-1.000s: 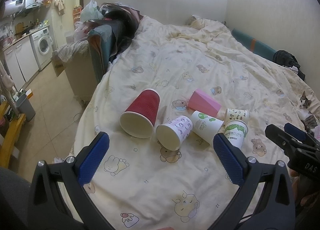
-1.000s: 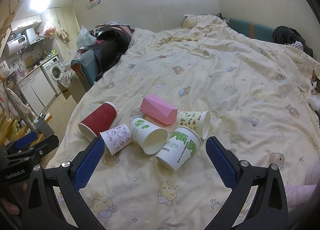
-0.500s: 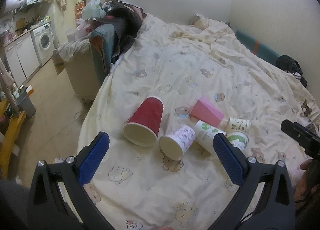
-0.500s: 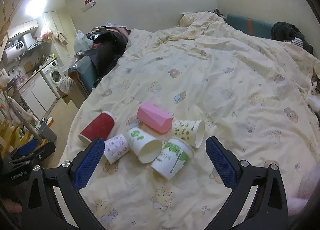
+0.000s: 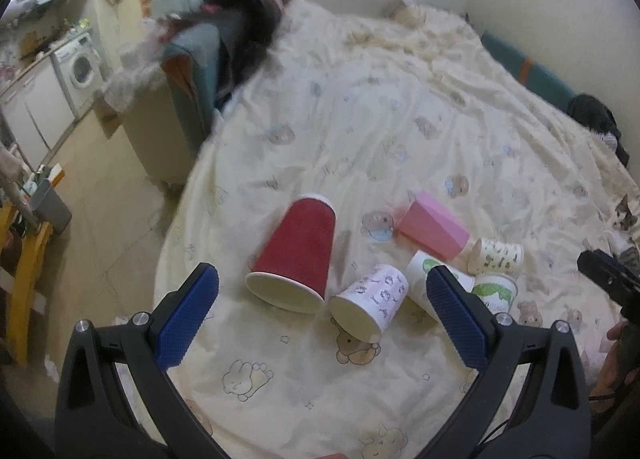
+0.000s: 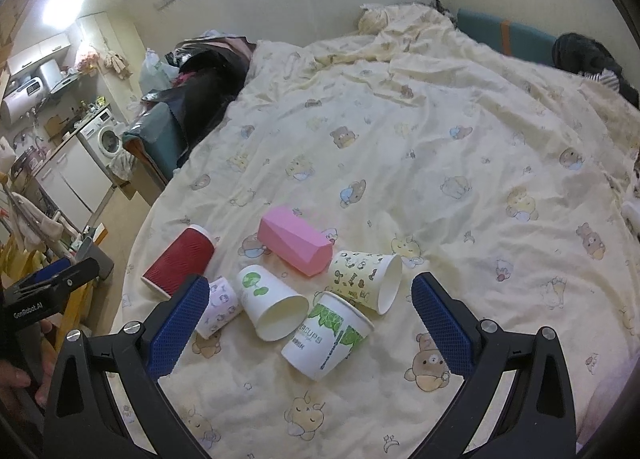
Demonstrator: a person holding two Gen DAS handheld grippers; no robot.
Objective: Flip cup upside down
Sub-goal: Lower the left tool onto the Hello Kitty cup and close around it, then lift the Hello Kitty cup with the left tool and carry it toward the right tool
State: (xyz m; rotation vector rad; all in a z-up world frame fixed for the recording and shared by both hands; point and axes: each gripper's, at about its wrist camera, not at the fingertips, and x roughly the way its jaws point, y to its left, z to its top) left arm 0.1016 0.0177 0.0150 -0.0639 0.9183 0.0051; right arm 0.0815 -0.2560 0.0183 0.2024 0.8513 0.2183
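Both claws hang over the near edge of the bed, each with its blue pads spread wide and nothing between them: the left gripper faces the red end of the pile, the right gripper the white end. Just beyond them six cups lie tipped on their sides in a tight cluster on the bear-print quilt. Nearest the right claw is the green-print cup, mouth away from it, touching the leaf cup, whose mouth faces the claw. The small lilac cup lies beside that, then the big red cup at the left, mouth toward the edge. Behind them rest the pink cup and the yellow cup, which leans against the green-print one. So each cup is crowded by a neighbour. Farther off, a dark heap of clothes sits at the bedside, and a washer stands by the far wall.
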